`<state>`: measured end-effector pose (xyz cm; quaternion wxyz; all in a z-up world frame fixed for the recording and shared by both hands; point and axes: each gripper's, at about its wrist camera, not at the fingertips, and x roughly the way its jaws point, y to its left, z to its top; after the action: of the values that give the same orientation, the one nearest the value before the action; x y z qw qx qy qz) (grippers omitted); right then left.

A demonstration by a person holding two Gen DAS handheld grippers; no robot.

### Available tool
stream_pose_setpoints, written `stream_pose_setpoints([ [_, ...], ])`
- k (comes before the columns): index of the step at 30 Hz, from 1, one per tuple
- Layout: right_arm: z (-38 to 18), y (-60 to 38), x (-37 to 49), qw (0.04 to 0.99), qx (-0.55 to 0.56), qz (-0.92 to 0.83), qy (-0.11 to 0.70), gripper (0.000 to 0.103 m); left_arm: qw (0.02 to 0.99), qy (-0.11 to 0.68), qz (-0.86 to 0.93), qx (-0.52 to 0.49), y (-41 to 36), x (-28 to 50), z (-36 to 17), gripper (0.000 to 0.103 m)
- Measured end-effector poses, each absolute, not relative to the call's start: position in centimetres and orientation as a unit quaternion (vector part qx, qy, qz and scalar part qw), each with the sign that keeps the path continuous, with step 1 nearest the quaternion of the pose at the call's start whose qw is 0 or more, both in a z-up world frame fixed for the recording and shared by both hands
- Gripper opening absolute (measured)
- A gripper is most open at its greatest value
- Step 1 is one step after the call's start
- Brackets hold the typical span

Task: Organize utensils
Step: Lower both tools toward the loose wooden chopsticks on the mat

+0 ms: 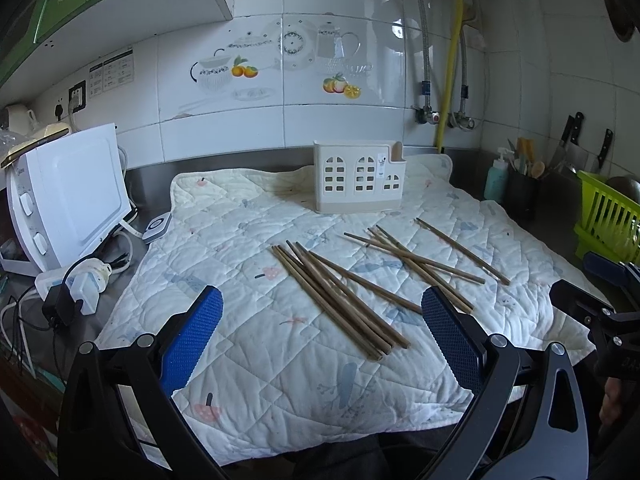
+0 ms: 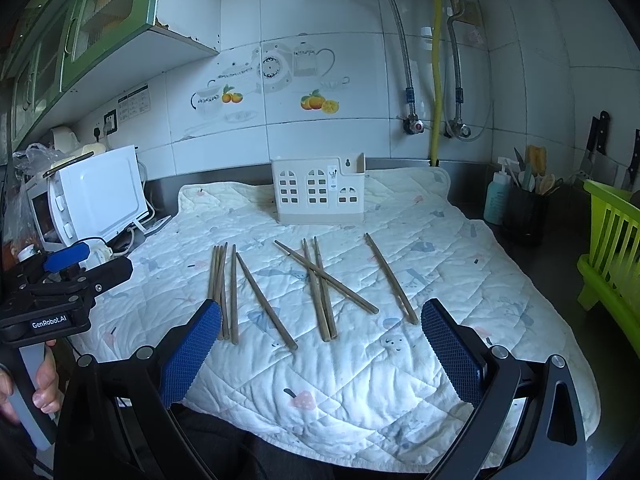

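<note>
The table (image 2: 520, 240) carries a quilted mat (image 2: 360, 380) that covers most of its surface; nothing has yet been put away.

At the far edge of the mat, against the tiled wall, stands the white utensil holder (image 2: 318, 191), upright, with window-shaped cut-outs facing me. It is well apart from both of my grippers.

Between the holder and me lie the wooden chopsticks, loose on the mat, in three groups. The left bundle (image 2: 223, 292) is several sticks close together; the middle group (image 2: 320, 288) has one stick crossed over the others; the right pair (image 2: 390, 278) lies by itself. Their long axes run mostly from my near edge toward the holder, so each near tip points back at me.

My right gripper (image 2: 320, 344) hangs above the near edge of the mat, its blue pads wide apart and holding nothing. The near ends of the middle group sit just ahead of it, between the lines of its two fingers.

My left gripper (image 1: 322, 336) is likewise spread wide and empty. In its view the left bundle (image 1: 340, 300) runs diagonally, with the near ends just ahead of the gap.

I judge that each gripper is nearest its own cluster, and a grasp across the sticks' length comes first.
</note>
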<state>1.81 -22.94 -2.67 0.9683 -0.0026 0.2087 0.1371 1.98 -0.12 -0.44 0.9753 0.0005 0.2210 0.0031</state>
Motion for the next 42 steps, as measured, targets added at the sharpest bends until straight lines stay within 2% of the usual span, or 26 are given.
stream_pose_setpoints([
  [11, -4.3, -22.4, 4.0, 0.962, -0.005, 0.143, 0.234, 0.095, 0.967, 0.253, 0.01, -0.008, 1.1, 4.2, -1.9, 0.098],
  [17, -5.4, -22.2, 5.4, 0.956, -0.006, 0.149, 0.254, 0.088, 0.961, 0.277, 0.011, -0.008, 1.3, 5.4, -3.8, 0.098],
  [31, -7.5, -22.2, 7.9, 0.943, 0.006, 0.165, 0.288, 0.088, 0.935, 0.354, 0.017, 0.027, -1.5, 8.5, -8.7, 0.097],
  [34, -7.7, -22.4, 8.0, 0.943, 0.011, 0.164, 0.291, 0.088, 0.929, 0.369, 0.017, 0.022, -1.4, 8.9, -9.3, 0.09],
  [42, -7.7, -22.2, 8.3, 0.941, 0.013, 0.168, 0.293, 0.088, 0.926, 0.375, 0.026, 0.022, -0.9, 9.3, -9.6, 0.089],
])
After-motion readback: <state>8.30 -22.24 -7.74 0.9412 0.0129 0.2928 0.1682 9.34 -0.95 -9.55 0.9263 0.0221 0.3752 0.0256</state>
